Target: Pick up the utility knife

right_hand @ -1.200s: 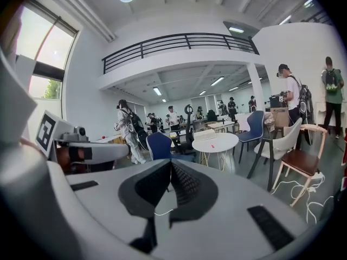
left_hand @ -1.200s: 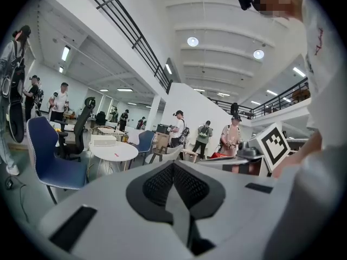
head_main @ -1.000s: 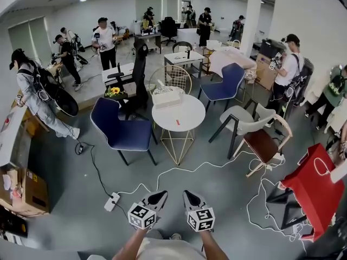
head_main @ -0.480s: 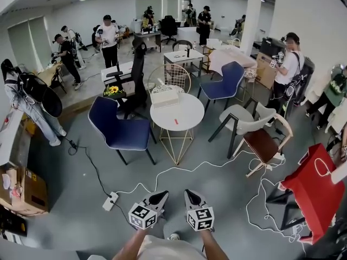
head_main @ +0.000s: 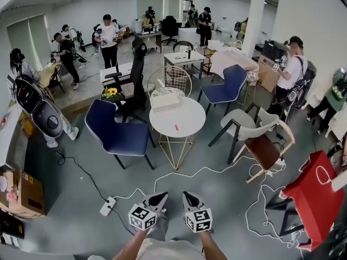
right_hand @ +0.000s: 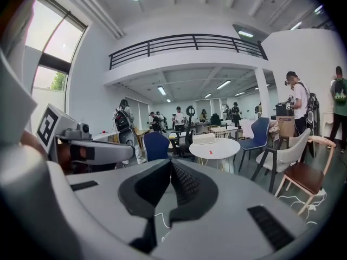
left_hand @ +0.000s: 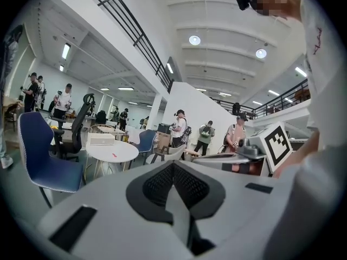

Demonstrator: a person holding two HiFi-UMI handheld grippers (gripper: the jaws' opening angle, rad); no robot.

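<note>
The utility knife (head_main: 175,127) is a small red thing lying on the round white table (head_main: 192,124) in the middle of the room; it also shows as a red speck in the left gripper view (left_hand: 114,155) and the right gripper view (right_hand: 212,151). Both grippers hang low at the bottom of the head view, far short of the table. My left gripper (head_main: 161,197) (left_hand: 173,164) is shut with nothing in it. Beside it, my right gripper (head_main: 186,195) (right_hand: 171,163) is shut and empty too. Both point toward the table.
A white box (head_main: 164,101) sits on the table's far side. A blue chair (head_main: 116,131) stands left of the table, a grey one (head_main: 244,123) and a wooden one (head_main: 265,148) right. White cables (head_main: 206,172) and a power strip (head_main: 107,205) lie on the floor. Several people stand around.
The head view has drawn a little closer to the table. The person at the far left has shifted. Both grippers keep their place at the bottom of the view, still shut.
</note>
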